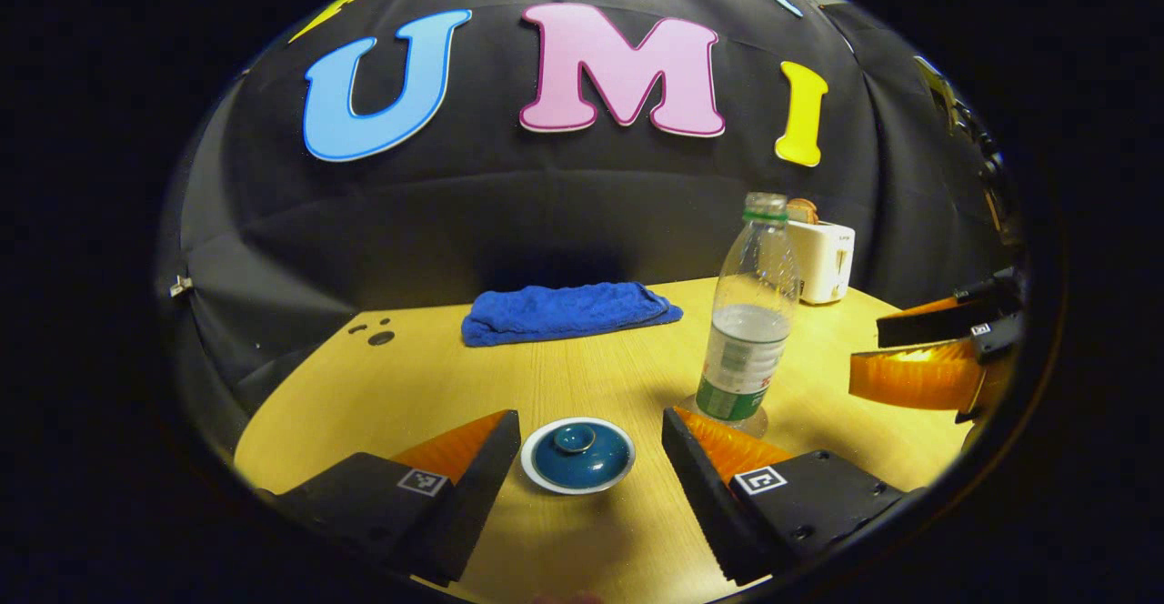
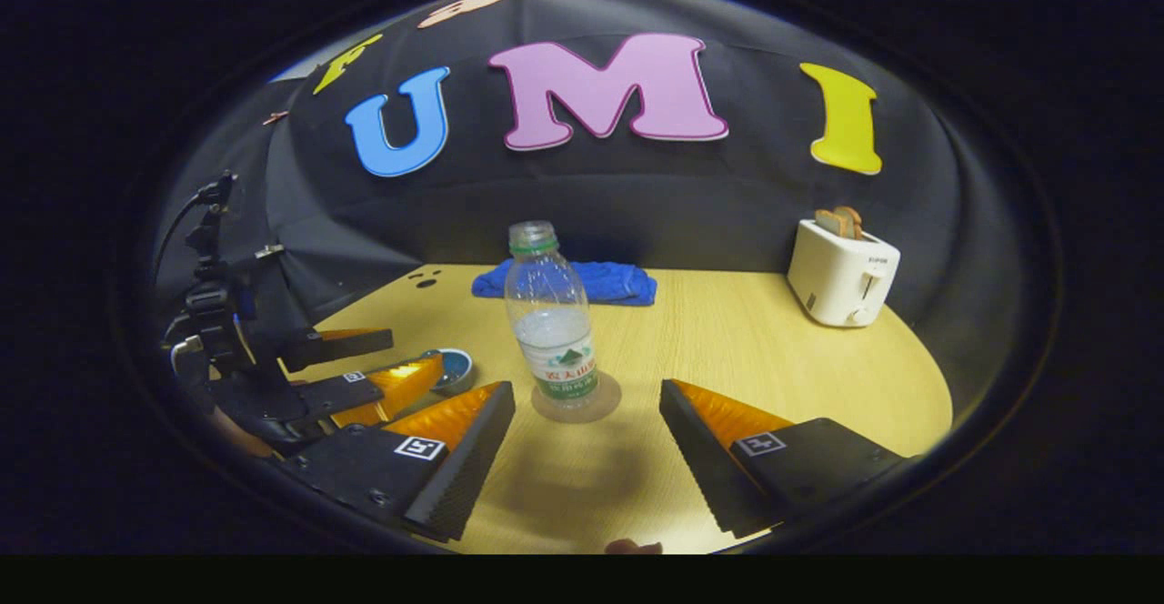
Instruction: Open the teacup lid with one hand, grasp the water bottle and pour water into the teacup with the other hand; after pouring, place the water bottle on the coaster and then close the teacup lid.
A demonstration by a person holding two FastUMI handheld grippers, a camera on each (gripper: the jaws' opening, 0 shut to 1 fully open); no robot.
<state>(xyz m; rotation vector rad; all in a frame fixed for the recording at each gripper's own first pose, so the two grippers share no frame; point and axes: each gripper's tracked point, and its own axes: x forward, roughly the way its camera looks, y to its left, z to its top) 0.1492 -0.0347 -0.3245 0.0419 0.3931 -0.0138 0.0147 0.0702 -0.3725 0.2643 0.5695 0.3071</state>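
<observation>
Leftmost, the left gripper (image 1: 582, 458) hangs over the table (image 1: 382, 395) with fingers spread wide around the lidded teacup (image 1: 577, 455) – not touching; beside it the water bottle (image 2: 552, 317) stands uncapped on its coaster (image 2: 576, 401), before the right gripper (image 2: 587, 445) – fingers released

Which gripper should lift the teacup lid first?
Left. The lid sits right between the open left gripper. The right gripper faces the bottle instead.

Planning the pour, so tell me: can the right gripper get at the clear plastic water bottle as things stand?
Probably yes. The right gripper is open with the clear plastic water bottle upright straight ahead on the wooden table, and nothing lies between them.
</observation>
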